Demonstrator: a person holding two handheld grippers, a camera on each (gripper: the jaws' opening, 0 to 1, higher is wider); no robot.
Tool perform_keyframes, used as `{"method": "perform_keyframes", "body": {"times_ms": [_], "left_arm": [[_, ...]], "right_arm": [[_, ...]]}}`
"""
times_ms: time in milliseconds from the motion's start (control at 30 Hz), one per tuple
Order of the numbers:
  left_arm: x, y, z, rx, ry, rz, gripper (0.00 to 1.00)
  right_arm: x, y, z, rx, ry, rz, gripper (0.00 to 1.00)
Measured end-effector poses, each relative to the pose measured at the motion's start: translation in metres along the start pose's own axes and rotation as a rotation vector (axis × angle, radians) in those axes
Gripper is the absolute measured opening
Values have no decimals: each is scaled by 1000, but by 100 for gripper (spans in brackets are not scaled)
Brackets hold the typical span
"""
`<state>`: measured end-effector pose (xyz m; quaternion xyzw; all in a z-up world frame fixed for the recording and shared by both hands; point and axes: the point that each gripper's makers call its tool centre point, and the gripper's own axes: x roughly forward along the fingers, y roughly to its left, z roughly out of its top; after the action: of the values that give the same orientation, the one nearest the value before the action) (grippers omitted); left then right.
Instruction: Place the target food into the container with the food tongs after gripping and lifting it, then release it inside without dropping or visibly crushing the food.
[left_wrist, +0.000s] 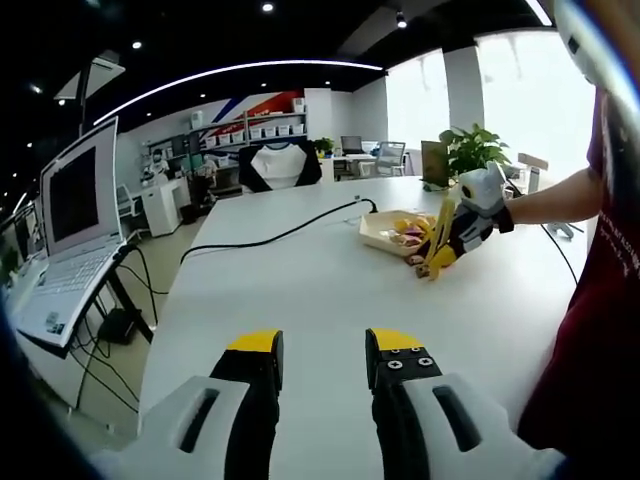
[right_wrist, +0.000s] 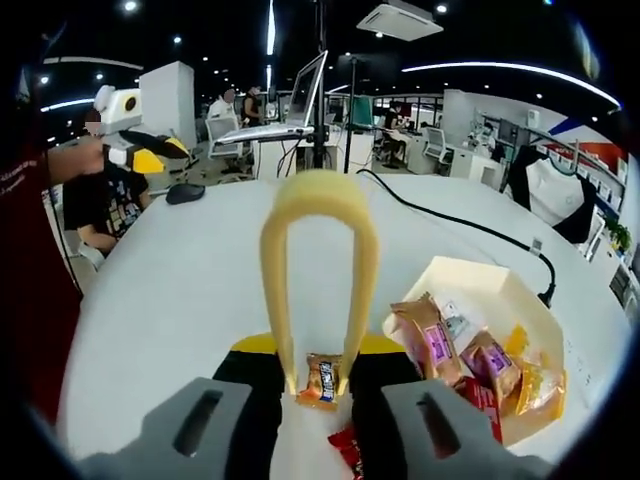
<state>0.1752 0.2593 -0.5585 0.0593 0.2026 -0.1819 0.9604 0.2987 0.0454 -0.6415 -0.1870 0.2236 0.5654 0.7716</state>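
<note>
My right gripper (right_wrist: 318, 352) is shut on yellow U-shaped food tongs (right_wrist: 318, 205). The tong tips pinch a small orange wrapped snack (right_wrist: 322, 381) low over the white table, just beside a cream tray (right_wrist: 470, 283) that holds several wrapped snacks (right_wrist: 430, 338). In the left gripper view the right gripper (left_wrist: 472, 212) holds the tongs (left_wrist: 443, 232) pointing down at the near edge of the tray (left_wrist: 378, 235). My left gripper (left_wrist: 323, 345) stands open over bare table with nothing between its fingers. It also appears, held in a hand, in the right gripper view (right_wrist: 135, 148).
A red wrapper (right_wrist: 346, 441) lies on the table (left_wrist: 300, 280) by the tong tips. A black cable (left_wrist: 270, 238) runs across to the tray. A laptop (left_wrist: 75, 215) stands left of the table, a mouse (right_wrist: 185, 192) and a potted plant (left_wrist: 470, 150) at its edges. A person in red (left_wrist: 590, 330) stands close.
</note>
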Motion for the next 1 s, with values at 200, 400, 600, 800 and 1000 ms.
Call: {"method": "perform_keyframes", "body": {"times_ms": [200, 400, 600, 800, 1000], "left_arm": [[0, -1, 1, 9, 3, -5, 35], [1, -3, 3, 16, 0, -13, 35], [2, -4, 2, 16, -1, -17, 35], [5, -7, 3, 13, -13, -27, 35], [7, -8, 4, 17, -17, -36, 35]], "right_arm": [[0, 2, -1, 31, 20, -46, 16], [-8, 0, -1, 85, -3, -94, 16], [-28, -8, 21, 113, -74, -142, 16], [-57, -32, 45, 135, -162, -262, 16], [-77, -55, 56, 137, -199, -361, 17]]}}
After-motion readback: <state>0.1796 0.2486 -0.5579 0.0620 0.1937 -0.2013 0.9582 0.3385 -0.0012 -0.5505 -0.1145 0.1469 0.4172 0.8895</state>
